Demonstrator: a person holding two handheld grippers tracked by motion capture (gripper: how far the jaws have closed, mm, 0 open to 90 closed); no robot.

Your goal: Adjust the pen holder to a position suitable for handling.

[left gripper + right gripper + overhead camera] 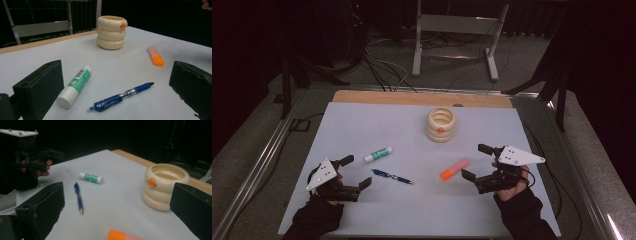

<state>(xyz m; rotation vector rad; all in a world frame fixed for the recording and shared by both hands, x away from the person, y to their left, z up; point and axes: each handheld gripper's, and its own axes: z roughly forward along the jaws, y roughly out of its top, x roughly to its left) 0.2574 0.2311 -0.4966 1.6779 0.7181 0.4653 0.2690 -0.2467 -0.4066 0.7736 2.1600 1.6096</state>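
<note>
Both grippers rest near the table's [362,120] near edge, left gripper [355,172] and right gripper [477,161] with jaws apart, around a pen [392,176], glue stick [378,154] and highlighter [454,169]; a cream holder [441,124] stands toward the far edge

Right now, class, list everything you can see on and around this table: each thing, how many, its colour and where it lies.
Holder: one, cream, ringed, orange spot on its side, upright at the far middle of the mat.
Glue stick: one, white and green, lying left of centre.
Pen: one, blue, lying near the centre, just nearer than the glue stick.
Highlighter: one, orange, lying right of centre.
Mat: one, pale, covering the wooden table.
Metal stand: one, grey, on the floor beyond.
Left gripper: black, open, near left.
Right gripper: black, open, near right.
</note>
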